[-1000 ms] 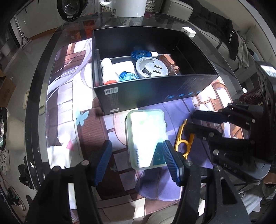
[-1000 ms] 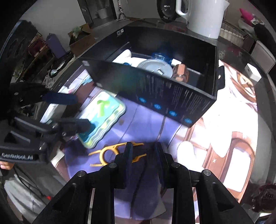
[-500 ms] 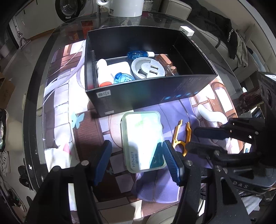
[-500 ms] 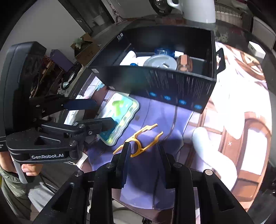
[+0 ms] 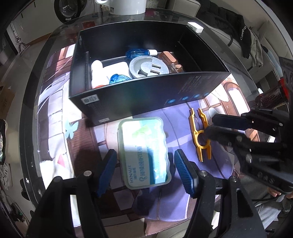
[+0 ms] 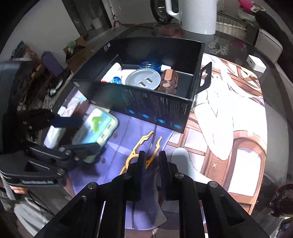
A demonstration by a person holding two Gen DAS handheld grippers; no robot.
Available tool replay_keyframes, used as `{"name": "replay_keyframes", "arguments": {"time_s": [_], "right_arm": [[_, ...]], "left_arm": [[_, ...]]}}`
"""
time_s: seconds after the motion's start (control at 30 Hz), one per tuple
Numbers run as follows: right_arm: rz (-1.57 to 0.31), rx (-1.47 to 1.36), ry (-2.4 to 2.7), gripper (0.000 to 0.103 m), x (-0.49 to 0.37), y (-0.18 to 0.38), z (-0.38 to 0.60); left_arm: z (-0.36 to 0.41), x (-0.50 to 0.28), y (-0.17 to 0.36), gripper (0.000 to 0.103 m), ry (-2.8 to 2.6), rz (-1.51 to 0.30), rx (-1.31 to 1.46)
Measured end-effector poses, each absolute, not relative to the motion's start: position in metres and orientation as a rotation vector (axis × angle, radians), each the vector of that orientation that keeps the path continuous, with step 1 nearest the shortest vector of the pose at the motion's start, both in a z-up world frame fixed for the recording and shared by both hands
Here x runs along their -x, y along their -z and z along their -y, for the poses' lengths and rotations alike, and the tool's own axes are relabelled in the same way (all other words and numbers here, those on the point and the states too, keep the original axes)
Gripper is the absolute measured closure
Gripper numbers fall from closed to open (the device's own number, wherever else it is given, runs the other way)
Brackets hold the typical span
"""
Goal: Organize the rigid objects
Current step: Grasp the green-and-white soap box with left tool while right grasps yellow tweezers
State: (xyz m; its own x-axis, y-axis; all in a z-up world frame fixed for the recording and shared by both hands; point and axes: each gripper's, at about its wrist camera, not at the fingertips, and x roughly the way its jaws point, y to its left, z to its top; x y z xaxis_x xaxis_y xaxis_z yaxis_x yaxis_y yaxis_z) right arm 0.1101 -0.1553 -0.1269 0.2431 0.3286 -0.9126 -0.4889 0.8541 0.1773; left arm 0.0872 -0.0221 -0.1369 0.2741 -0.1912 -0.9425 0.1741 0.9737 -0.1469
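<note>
Now, right tongs [image 6: 151, 157] clenched on yellow clip [image 6: 141, 152], left tongs [image 5: 144, 168] released, just widened, straddling plastic case [image 5: 143, 152]

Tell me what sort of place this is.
Probably a home living or dining area: a glass table under an illustrated mat, a white kettle, a washing machine behind, clothes on a sofa.

Black box [image 5: 150, 95] with blue round icons. Yellow clip [image 5: 200, 135]. Pale green case [image 5: 144, 152], white-teal label. Purple, brown and white illustrated mat [image 6: 228, 128]. Blue ribbed pads [image 5: 185, 174]. White kettle [image 6: 197, 14].
</note>
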Motion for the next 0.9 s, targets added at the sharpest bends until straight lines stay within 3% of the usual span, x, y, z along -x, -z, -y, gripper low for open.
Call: {"name": "replay_keyframes", "arguments": {"time_s": [0.1,0.13,0.4,0.43,0.5,0.57,0.7,0.83,0.9], "right_arm": [[-1.212,0.11,-0.585,0.055,-0.109,0.127,0.154],[-1.216,0.113,-0.583,0.055,-0.11,0.129,0.152],[-1.206,0.172,-0.58,0.056,-0.112,0.141,0.131],[-1.203,0.193,-0.583,0.058,-0.11,0.141,0.128],[-1.188,0.256,-0.597,0.073,-0.106,0.141,0.12],[-1.194,0.258,-0.608,0.074,-0.104,0.141,0.119],[-1.189,0.269,-0.597,0.074,-0.102,0.142,0.123],[-1.19,0.263,-0.596,0.071,-0.099,0.142,0.126],[-1.184,0.273,-0.594,0.07,-0.1,0.143,0.121]], "left_arm": [[0.028,-0.09,0.141,0.042,0.225,-1.275,-0.007],[0.029,-0.09,0.141,0.048,0.218,-1.269,-0.022],[0.012,-0.085,0.141,0.048,0.193,-1.273,0.002],[0.01,-0.085,0.141,0.048,0.194,-1.273,0.009],[0.006,-0.085,0.141,0.048,0.191,-1.273,0.018],[0.006,-0.085,0.141,0.048,0.188,-1.272,0.021],[0.009,-0.085,0.141,0.046,0.183,-1.272,0.009],[0.015,-0.086,0.143,0.037,0.194,-1.276,-0.012],[0.017,-0.085,0.143,0.039,0.185,-1.274,-0.026]]}}
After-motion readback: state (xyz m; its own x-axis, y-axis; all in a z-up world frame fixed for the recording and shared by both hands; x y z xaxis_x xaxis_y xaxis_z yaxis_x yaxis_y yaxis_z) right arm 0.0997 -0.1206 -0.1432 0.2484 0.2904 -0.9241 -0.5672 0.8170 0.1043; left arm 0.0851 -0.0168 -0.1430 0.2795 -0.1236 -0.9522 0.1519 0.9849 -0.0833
